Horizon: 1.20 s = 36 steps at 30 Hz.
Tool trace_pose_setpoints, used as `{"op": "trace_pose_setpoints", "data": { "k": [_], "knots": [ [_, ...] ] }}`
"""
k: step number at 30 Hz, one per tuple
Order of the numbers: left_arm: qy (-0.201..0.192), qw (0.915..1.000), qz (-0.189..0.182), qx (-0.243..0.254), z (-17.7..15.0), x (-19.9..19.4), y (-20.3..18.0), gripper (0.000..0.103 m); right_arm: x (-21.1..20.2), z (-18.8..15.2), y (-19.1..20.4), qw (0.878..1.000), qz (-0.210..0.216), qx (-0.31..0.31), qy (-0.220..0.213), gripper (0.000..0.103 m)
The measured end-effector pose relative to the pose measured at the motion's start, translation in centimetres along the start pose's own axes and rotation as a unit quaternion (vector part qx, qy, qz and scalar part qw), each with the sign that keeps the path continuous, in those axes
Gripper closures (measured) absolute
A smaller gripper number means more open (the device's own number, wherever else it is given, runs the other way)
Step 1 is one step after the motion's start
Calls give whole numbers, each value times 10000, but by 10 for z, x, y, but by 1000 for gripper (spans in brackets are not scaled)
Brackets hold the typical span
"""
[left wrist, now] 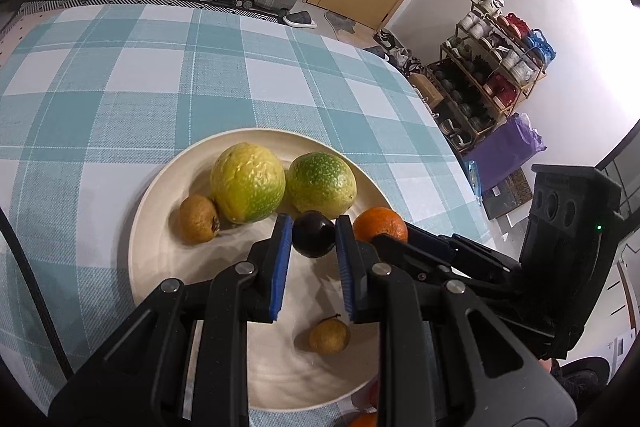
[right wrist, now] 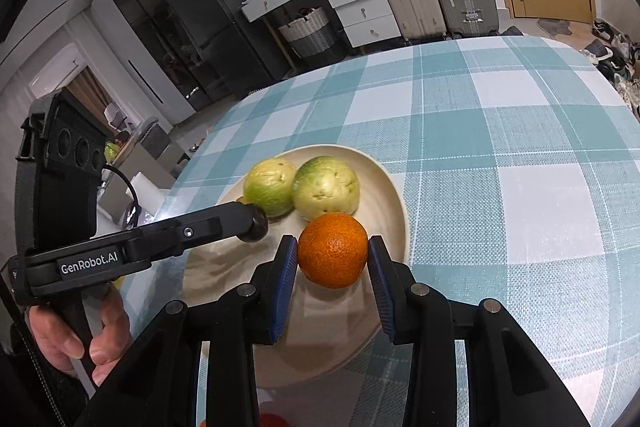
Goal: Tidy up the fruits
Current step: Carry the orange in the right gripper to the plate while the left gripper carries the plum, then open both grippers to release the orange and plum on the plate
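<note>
Two fruits hung over the cream plate (left wrist: pixel 160 187): the left gripper (left wrist: pixel 313 239) pinched a dark plum (left wrist: pixel 314 239), the right gripper (right wrist: pixel 333 251) an orange (right wrist: pixel 333 251). Placing appeared in hand; next, each likely needed lowering onto bare plate before release.

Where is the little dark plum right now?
In the left wrist view, the dark plum sits between the left gripper's fingers, over the cream plate, just left of the orange.
</note>
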<state>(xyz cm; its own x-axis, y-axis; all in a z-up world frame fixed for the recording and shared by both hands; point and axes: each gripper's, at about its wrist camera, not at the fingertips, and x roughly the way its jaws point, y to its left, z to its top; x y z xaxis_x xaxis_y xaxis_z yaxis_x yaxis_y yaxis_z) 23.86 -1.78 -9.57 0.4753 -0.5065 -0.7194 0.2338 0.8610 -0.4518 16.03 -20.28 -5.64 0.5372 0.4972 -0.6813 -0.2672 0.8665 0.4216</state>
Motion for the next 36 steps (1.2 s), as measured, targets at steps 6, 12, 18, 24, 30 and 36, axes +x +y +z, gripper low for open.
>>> {"op": "trace_pose_setpoints", "data": {
  "k": [6,12,18,24,30,36],
  "knots": [
    [-26,9999,-94,-38,5,5,-3,84,2,4,-2,10000,-24,-4,-42,66],
    [-102,9998,-163,71,6,-1,-10,75,-9,5,0,9996,36,-47,-288,47],
    [-217,9996,-124,108,3,-18,-14,71,-24,5,0,9990,66,-50,-436,46],
    [-334,9992,19,202,-8,-40,-20,58,-38,-3,0,9989,10,-29,-468,43],
    [-392,9982,356,264,-25,-60,-25,41,-54,-13,6,9985,7,-92,-537,32],
    [-444,9959,675,395,-47,-78,-34,34,-69,-24,16,9980,-7,-207,-597,25]
  ]
}}
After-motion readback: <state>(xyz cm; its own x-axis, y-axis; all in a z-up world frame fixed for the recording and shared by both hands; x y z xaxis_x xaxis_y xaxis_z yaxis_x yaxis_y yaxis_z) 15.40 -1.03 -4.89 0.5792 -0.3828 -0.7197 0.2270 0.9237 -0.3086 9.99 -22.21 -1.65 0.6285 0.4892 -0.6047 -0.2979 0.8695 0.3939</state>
